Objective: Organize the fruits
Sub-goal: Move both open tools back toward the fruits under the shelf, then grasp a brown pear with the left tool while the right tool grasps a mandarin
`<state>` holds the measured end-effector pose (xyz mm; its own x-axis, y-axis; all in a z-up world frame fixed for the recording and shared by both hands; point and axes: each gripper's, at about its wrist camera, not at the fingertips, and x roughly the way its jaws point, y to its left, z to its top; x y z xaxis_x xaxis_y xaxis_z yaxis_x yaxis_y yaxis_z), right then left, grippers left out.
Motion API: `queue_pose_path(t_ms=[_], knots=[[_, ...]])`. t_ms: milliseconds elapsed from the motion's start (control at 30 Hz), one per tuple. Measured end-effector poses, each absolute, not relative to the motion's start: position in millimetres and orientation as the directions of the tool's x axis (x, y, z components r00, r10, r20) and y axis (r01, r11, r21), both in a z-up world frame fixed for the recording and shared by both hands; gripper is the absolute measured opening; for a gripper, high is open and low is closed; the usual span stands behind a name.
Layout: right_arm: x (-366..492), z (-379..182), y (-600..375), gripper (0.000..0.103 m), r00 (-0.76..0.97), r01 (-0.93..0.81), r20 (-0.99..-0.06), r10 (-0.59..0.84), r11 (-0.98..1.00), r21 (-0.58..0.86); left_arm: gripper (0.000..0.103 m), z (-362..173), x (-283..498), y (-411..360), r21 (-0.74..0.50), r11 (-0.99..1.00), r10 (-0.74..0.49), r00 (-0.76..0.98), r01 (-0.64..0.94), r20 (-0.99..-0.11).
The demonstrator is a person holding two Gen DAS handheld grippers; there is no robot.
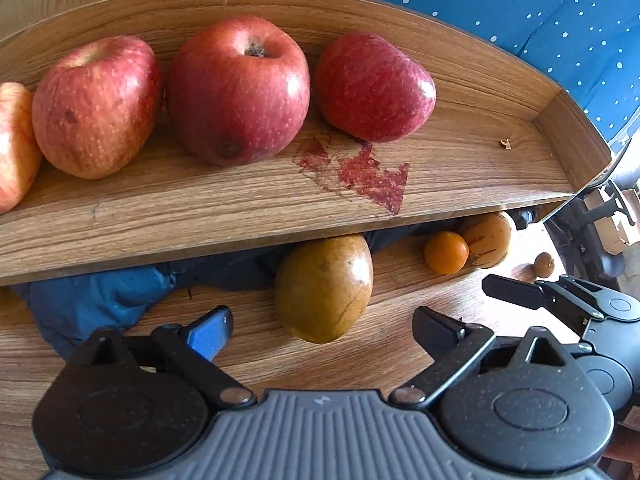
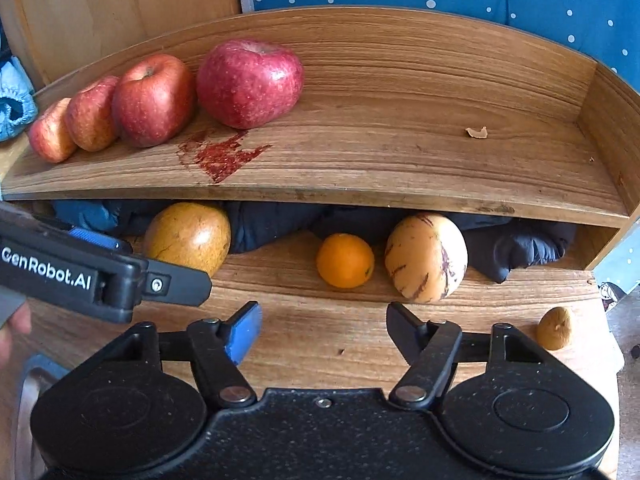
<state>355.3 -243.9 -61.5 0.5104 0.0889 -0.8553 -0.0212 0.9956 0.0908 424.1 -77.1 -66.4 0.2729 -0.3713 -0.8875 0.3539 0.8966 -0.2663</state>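
Through the left wrist camera, our left gripper (image 1: 322, 330) hangs low over a wooden table (image 1: 360, 360) with its fingers spread wide and nothing between them. Straight ahead, reaching into the gap between the fingertips, sits a brown-green fruit (image 1: 324, 288), not touched by either finger. Beyond the right finger lie a small orange (image 1: 446, 253) and, touching it, a pale striped melon (image 1: 489, 240), both half tucked under a raised wooden shelf (image 1: 240, 208). Further right sits a little brown fruit (image 1: 544, 265). Above and beyond the fingers, four red apples stand in a row on the shelf: one cut off by the left edge (image 1: 12, 148), a second (image 1: 96, 108), a third (image 1: 238, 90) and a fourth (image 1: 374, 86). A red stain (image 1: 368, 176) marks the shelf just in front of the fourth. Our right gripper (image 1: 520, 292) pokes in beside the right finger.

Through the right wrist camera, our right gripper (image 2: 324, 332) is likewise released, fingers wide apart and empty. Ahead of the gap lies the orange (image 2: 345, 261), with the striped melon (image 2: 426, 258) beyond the right fingertip. The brown-green fruit (image 2: 188, 238) lies past the left finger, partly hidden by our left gripper (image 2: 172, 276). The little brown fruit (image 2: 555, 328) rests just outside the right finger. The apples (image 2: 248, 82) sit on the shelf, up and to the left.
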Motion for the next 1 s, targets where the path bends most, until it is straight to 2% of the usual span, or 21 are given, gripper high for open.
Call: queue_pose_path(t_ms=[100,400,600,700,767,1000], knots=[[358,-62,-241,0.066,0.515,-0.011,-0.854,0.069,0.997,0.075,0.092,-68,427,-77,-0.276,0.893,-0.382,0.274,0.355,-0.882],[370,-66,-237,0.057,0.531,0.006,-0.847,0.035,0.999,0.045,0.069,-68,427,-76,-0.32,0.882,-0.424,0.286,0.346,-0.859],[374,-69,-232,0.049,0.535,0.007,-0.845,0.01,1.0,0.016,0.064,-69,429,-75,-0.326,0.888,-0.422,0.294,0.324,-0.858],[377,-73,-227,0.045,0.548,-0.004,-0.836,-0.005,1.0,-0.009,0.059,-70,431,-75,-0.322,0.893,-0.416,0.298,0.315,-0.859],[376,-75,-228,0.037,0.556,-0.002,-0.831,-0.016,1.0,-0.021,0.059,-71,432,-74,-0.323,0.893,-0.415,0.3,0.312,-0.859],[362,-74,-240,0.037,0.57,-0.01,-0.821,0.008,1.0,0.003,0.058,-68,423,-72,-0.308,0.896,-0.405,0.304,0.319,-0.862]])
